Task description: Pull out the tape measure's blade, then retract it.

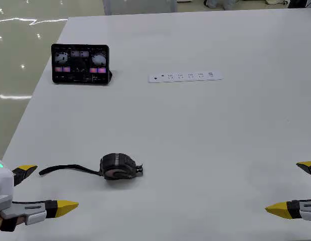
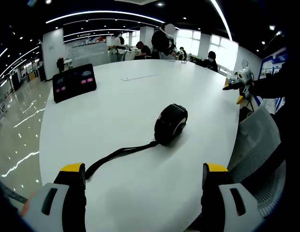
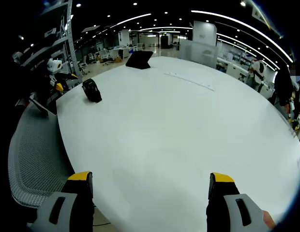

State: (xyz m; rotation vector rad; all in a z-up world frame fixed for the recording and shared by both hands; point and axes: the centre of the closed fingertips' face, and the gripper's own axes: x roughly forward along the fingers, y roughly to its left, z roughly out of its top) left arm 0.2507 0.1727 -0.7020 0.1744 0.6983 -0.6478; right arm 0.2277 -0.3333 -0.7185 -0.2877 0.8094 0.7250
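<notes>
On the white table, the tape measure lies on its side, just ahead of my left gripper and apart from it. Its black strap trails back toward my upper left finger. Both left fingers are spread wide and hold nothing. In the left gripper view the case sits beyond the gap between them. My right gripper hangs well apart at the table's other side, fingers equally wide and empty, with the tape measure far off to its left.

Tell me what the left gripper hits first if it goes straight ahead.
Probably the black strap lying just ahead of the left gripper, then the tape measure itself; depth is unclear.
</notes>
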